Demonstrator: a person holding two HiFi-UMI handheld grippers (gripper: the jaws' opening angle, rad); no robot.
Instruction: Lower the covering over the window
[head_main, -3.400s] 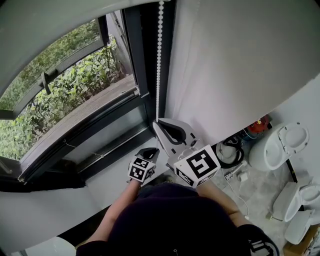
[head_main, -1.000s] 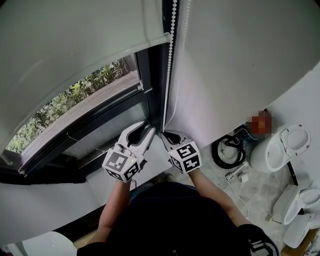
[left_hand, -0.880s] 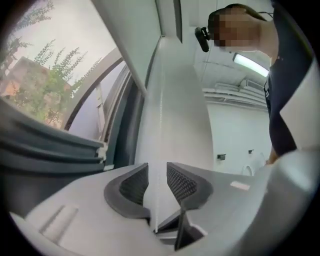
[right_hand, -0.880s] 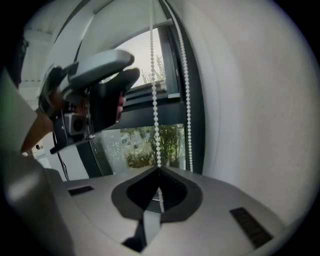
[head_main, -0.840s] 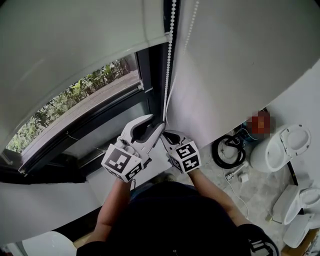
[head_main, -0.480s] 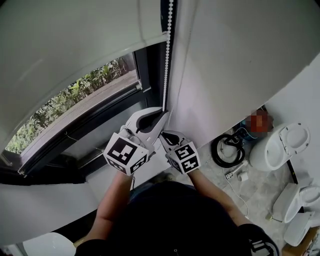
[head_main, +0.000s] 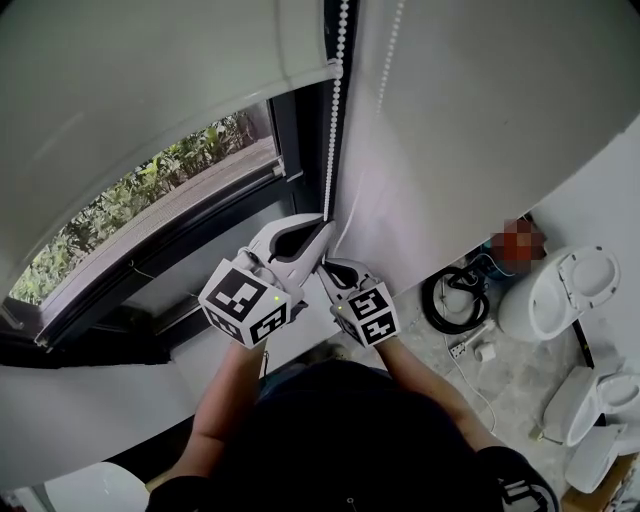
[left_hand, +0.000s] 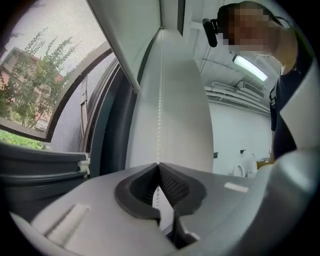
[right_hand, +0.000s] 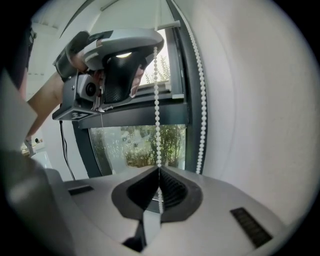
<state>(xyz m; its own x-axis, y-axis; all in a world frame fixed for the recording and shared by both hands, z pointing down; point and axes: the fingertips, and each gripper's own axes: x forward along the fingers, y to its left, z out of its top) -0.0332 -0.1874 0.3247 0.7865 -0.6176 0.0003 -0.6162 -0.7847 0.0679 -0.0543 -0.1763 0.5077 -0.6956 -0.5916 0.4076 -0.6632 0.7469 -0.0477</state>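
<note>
- The roller blind (head_main: 150, 100) covers the upper part of the window (head_main: 170, 205), and the lower glass is bare.
- Its white bead chain (head_main: 336, 110) hangs along the window's right edge, between the dark frame (head_main: 300, 140) and the white wall (head_main: 470, 130).
- The left gripper (head_main: 318, 228) has just closed its fingers, which now clamp one strand of the chain.
- The right gripper (head_main: 327, 268) sits just below it, its fingers together on the same strand.
</note>
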